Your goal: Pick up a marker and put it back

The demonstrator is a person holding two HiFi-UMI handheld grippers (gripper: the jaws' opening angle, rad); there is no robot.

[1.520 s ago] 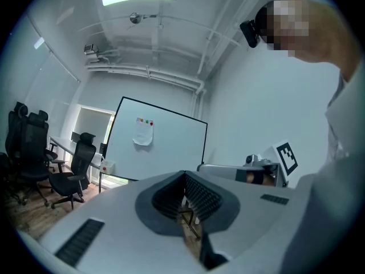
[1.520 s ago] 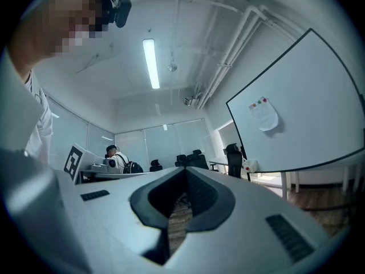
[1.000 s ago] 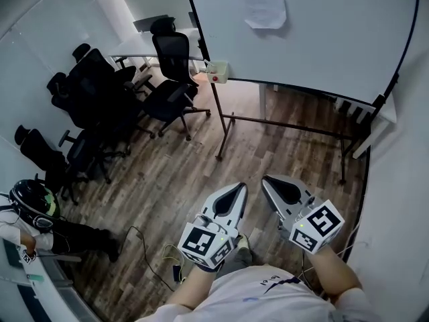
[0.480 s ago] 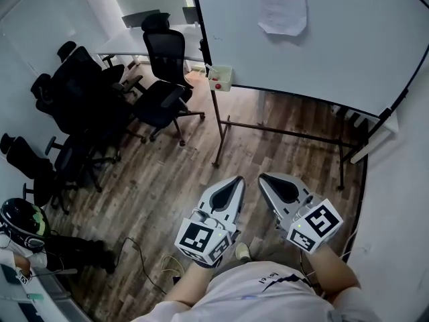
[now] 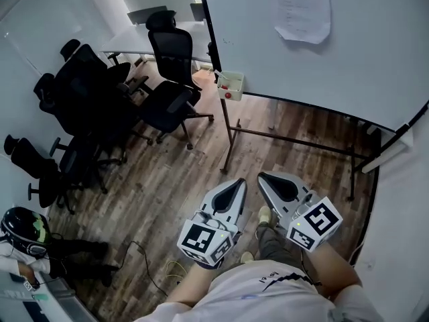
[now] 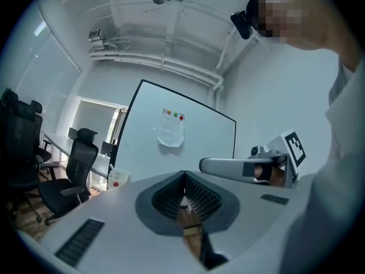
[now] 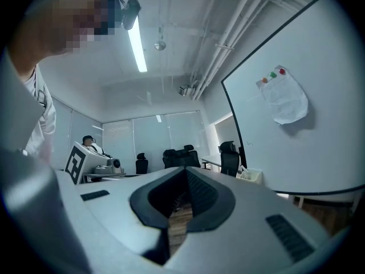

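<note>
Two closed, empty tools side by side, left gripper [image 5: 236, 188], right gripper [image 5: 267, 180], open wood floor [image 5: 188, 173] ahead, whiteboard [image 5: 375, 52] beyond.

Office chairs [image 5: 167, 106] on wood floor [image 5: 181, 176]

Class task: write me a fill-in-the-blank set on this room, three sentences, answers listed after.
The white paper sheet hangs on the large white ____.
The left hand-held gripper and the right hand-held gripper both hold ____.
The black swivel office chairs stand on a brown ____ floor.
Missing words: whiteboard; nothing; wooden.
</note>
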